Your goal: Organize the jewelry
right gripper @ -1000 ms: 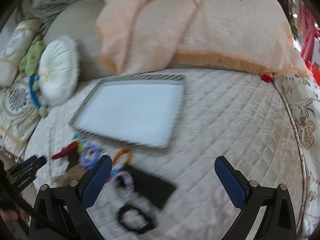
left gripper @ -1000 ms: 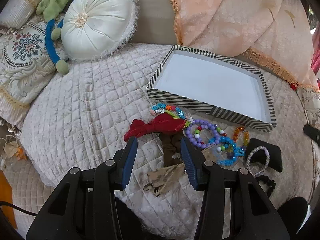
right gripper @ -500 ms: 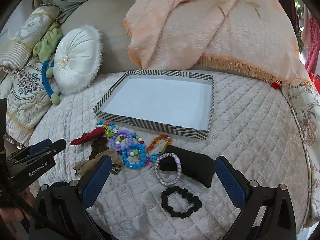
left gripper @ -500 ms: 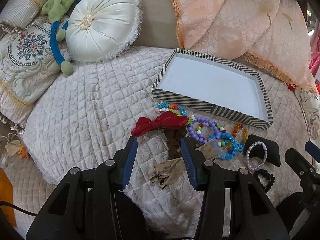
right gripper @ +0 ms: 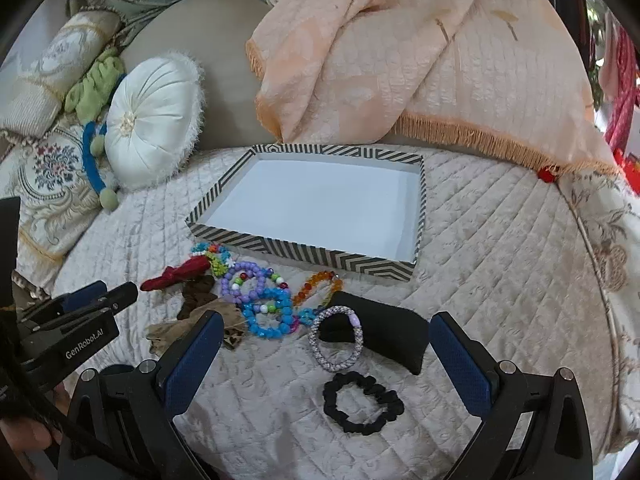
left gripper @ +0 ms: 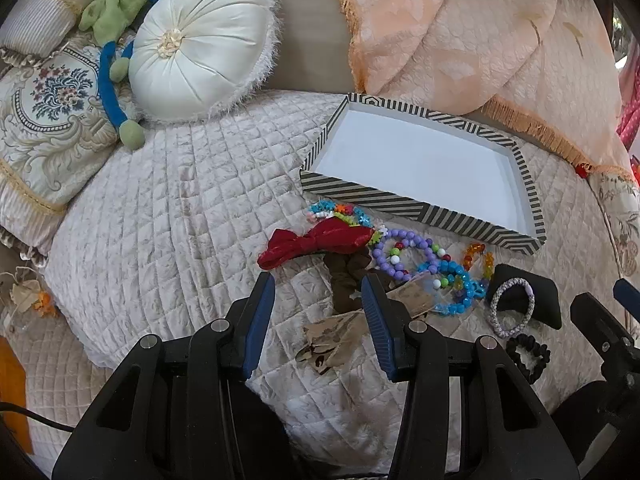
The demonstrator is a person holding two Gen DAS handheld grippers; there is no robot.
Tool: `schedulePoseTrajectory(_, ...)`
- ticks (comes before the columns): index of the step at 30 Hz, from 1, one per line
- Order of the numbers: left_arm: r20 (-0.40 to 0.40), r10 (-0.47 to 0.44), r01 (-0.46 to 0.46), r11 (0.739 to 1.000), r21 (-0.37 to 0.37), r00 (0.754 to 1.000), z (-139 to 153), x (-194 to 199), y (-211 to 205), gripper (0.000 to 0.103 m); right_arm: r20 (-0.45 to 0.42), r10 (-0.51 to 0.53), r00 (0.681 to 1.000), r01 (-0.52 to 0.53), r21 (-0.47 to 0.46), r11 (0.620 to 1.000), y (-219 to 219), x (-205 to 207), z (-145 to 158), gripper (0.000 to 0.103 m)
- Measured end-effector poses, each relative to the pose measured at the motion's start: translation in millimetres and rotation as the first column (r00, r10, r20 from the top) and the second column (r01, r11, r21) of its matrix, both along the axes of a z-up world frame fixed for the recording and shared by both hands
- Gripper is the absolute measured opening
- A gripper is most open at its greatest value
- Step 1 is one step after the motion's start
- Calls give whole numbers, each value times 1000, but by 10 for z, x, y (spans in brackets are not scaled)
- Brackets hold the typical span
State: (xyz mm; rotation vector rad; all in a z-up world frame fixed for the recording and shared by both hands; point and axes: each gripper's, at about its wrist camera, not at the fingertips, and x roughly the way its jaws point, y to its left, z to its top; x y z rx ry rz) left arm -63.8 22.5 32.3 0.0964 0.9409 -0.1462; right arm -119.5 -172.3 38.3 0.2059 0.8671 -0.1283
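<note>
both grippers [right gripper: 324,344] agape; striped tray [right gripper: 280,246] white inside, bare

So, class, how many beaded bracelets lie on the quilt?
4: a multicoloured flower-bead one by the striped tray, a purple one beside it, a blue one nearer the camera, an orange one right of those. They overlap, so another may hide.

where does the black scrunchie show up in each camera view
Left wrist: black scrunchie at lower right, right of the left gripper.
Right wrist: low in the middle, between the right gripper's fingers.
Shared landmark: the grey-and-lilac woven bracelet, just beyond it in both.
</note>
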Motion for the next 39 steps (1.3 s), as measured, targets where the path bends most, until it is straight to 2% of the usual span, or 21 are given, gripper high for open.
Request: schedulePoseTrajectory(39, -1, -5, 5, 1000, 14, 1000, -67, -53, -95, 45, -11, 13, 1000, -13, 25, 1000, 38, -45, -64, 102)
